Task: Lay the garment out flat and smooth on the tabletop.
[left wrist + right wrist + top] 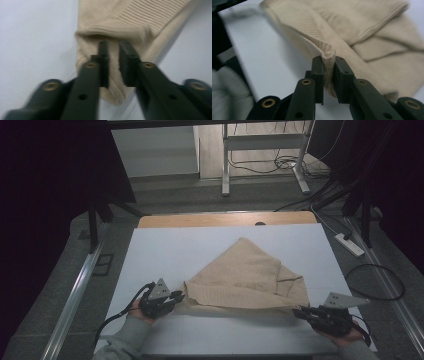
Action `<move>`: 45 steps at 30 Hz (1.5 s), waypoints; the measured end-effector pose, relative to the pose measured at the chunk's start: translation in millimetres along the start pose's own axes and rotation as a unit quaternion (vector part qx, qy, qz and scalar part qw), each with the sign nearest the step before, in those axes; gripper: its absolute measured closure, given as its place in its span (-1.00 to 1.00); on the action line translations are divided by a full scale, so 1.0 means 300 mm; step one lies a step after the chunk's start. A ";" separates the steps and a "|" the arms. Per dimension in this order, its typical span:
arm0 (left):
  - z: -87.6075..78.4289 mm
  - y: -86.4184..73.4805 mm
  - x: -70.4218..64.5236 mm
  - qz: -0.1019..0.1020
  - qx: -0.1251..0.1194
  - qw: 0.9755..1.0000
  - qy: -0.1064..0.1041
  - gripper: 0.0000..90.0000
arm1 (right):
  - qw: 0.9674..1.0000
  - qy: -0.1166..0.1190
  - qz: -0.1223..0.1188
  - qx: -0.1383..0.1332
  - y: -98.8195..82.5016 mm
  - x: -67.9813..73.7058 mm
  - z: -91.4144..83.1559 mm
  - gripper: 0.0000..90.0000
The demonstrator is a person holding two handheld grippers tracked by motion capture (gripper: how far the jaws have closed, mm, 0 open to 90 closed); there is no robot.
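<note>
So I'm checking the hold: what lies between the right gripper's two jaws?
In the right gripper view, a bunched ribbed edge of the beige knit cloth sits between the right gripper jaws, which pinch it.

One overhead camera, two gripper cameras
High view looks forward and down; both gripper views sit close on the beige knit garment (245, 280)

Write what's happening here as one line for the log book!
work: folding sweater | left gripper: open, fabric between fingers | right gripper: shut on sweater edge | surface: table
</note>
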State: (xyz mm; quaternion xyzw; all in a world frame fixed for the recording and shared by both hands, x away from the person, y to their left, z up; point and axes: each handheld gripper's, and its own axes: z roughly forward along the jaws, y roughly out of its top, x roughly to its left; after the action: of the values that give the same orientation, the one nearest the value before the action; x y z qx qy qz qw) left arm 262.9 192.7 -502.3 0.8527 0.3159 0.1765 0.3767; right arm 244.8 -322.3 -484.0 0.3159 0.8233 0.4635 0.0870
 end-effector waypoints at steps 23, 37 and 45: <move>0.097 0.044 0.120 -0.084 -0.018 0.996 0.007 -0.13 | 0.995 0.057 -0.087 0.008 0.074 0.156 0.072 -0.12; 0.112 0.038 0.116 -0.072 -0.005 0.997 0.011 -0.16 | 0.965 0.122 -0.212 0.097 0.282 0.434 0.613 -0.06; 0.115 0.036 0.116 -0.068 -0.002 0.998 0.008 -0.16 | 0.964 0.073 -0.215 0.135 0.259 0.444 0.728 0.43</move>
State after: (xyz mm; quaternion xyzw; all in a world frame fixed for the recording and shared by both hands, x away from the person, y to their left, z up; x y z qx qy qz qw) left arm 311.6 192.2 -514.4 0.8270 0.3758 0.1580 0.3872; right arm 269.5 -58.9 -521.8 0.1055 0.9308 0.3404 0.0812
